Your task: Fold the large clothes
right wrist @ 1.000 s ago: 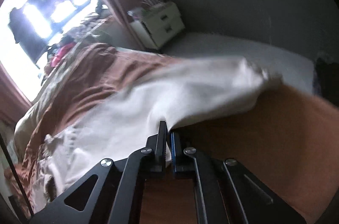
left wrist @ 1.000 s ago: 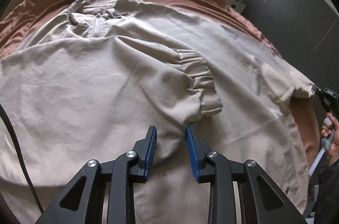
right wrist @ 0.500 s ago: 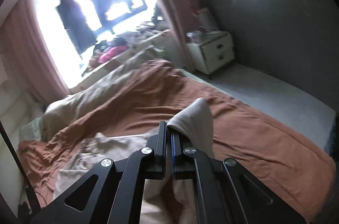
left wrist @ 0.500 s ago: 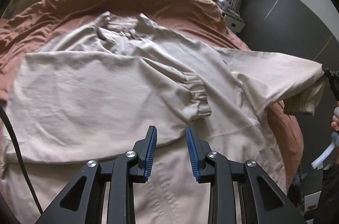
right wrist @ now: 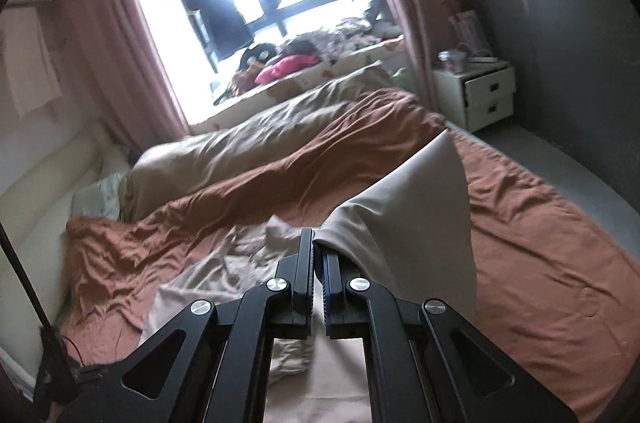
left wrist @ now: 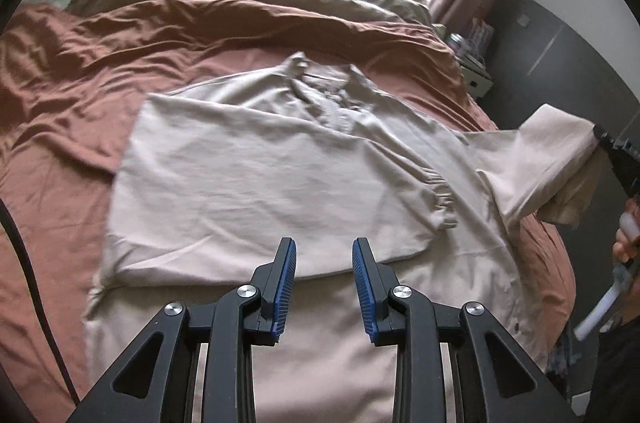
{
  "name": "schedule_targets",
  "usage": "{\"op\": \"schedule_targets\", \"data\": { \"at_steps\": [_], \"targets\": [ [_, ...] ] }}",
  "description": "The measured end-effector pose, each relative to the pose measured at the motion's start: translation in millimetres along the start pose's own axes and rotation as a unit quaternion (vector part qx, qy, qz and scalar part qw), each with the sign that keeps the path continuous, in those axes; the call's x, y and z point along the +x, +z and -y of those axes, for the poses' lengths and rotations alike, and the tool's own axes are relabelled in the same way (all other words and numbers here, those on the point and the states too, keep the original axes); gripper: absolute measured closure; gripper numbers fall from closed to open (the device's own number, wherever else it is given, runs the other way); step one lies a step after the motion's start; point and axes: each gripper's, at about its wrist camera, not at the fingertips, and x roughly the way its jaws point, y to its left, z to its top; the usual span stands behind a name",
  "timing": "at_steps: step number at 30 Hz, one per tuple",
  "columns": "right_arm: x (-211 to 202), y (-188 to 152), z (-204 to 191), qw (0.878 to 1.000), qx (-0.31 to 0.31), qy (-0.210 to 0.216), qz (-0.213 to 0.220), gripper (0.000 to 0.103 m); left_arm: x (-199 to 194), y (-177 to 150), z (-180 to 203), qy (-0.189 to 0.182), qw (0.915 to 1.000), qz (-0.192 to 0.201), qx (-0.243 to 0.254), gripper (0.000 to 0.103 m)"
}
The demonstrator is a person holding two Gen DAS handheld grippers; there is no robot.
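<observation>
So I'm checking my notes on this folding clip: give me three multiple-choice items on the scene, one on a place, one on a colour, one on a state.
1. Where does the beige garment lie?
A. on the bed
B. on the floor
C. on the nightstand

2. What colour is the bedspread under it?
A. navy
B. rust brown
C. green

3. What are the grippers doing?
A. both empty
B. left gripper open and empty, right gripper clamped on a sleeve
C. both clamped on a sleeve

Answers: 1 A, the garment is spread across the bed. 2 B, rust-brown cloth shows all around it. 3 B, nothing sits between the left jaws, while the right jaws pinch lifted beige cloth.
</observation>
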Motion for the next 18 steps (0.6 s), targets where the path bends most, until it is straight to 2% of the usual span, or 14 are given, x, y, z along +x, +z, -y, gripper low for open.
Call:
{"op": "schedule_targets", "data": {
  "at_steps": [5, 11, 14, 18],
  "targets": [
    [39.6, -4.1, -21.5, 0.999, -0.011, 0.019, -0.037, 0.103, -12.9, -7.8, -35.4, 0.015, 0.9998, -0.003, -0.01, 0.072],
    [91.4, -32.4, -49.1, 0.995, -0.006, 0.046, -0.09, 0.103, -15.3, -21.8, -73.2, 0.028, 0.999, -0.011, -0.033, 0.072],
    [118.6, -52.4, -57.4, 0.991, 0.022, 0.046, -0.125, 0.103, -13.4, -29.8, -86.9, 0.033, 0.9984, -0.019, -0.043, 0.072],
    [158.8, -87.4, -49.5, 0.975, 0.09, 0.042, -0.198, 0.101, -13.4, -39.7, -98.2, 0.042, 0.9975, -0.03, -0.048, 0.072]
  ]
}}
